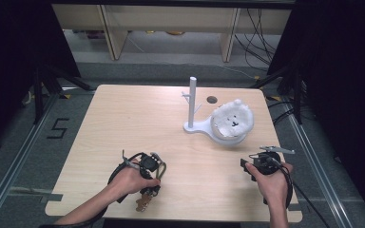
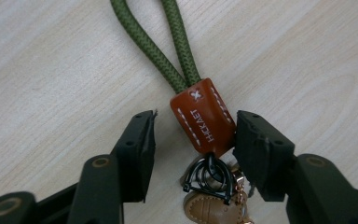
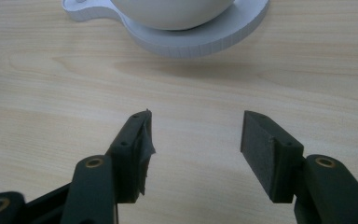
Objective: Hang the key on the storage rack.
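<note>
We see the left gripper point(image 2: 193, 135) down at the near-left of the light wooden worktop point(image 1: 138, 118), jaws apart around the brown leather tab point(image 2: 203, 116) of an olive-green cord keychain point(image 2: 168, 42); one pad touches the tab, the other stands clear. The right gripper point(image 3: 196, 140) hovers empty, jaws apart, near the white stand point(image 1: 192, 124) carrying a fluffy white plush point(image 1: 232, 118).

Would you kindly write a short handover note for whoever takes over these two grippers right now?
Left hand-held gripper: jaws either side of the keychain's brown leather tab, one pad touching, the other apart; not gripped.
Right hand-held gripper: open, nothing between its jaws, facing the white stand.
Keychain lies flat on the table, green cord loop pointing away.
Done: left gripper lined up on the tab.
Left: close, lift, probably hang the loop on the stand.
</note>
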The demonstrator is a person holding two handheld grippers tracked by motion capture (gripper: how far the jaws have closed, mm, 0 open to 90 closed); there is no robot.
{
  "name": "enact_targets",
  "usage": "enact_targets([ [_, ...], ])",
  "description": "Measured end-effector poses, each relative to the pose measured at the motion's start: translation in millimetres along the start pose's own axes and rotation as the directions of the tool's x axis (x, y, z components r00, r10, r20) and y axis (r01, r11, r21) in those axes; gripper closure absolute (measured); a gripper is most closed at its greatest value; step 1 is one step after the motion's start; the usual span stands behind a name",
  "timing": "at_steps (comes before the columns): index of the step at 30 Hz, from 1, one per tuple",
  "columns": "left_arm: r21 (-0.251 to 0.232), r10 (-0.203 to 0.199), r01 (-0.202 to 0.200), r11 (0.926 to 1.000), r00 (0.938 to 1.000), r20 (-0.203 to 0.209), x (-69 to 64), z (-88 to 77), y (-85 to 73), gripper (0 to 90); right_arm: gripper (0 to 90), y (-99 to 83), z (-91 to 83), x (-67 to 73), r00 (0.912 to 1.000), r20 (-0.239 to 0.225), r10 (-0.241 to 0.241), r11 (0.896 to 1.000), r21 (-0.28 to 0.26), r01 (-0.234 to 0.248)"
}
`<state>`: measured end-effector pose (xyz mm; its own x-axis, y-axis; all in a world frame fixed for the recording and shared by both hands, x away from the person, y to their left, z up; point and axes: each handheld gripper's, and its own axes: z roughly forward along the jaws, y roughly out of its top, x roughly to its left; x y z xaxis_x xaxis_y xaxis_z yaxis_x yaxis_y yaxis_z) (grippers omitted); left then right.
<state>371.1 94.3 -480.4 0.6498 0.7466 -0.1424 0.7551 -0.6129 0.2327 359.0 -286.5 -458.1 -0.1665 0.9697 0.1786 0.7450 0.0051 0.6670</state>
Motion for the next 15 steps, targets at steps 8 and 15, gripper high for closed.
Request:
enact_targets([
  [8,-0.022,0.064,-0.063,0.9978,0.9968,0.047,3.1,-1.5,-5.0,67.9,44.5,-0.3,-3.4,1.0,0.9999,-0.014,-0.003,1.0,0.004,0.003],
  [15,-0.079,0.094,-0.09,0.9929,0.9939,0.057,3.5,-1.3,-12.4,73.5,44.5,-1.4,-1.6,-0.1,0.9997,-0.018,-0.016,1.0,0.009,0.017],
])
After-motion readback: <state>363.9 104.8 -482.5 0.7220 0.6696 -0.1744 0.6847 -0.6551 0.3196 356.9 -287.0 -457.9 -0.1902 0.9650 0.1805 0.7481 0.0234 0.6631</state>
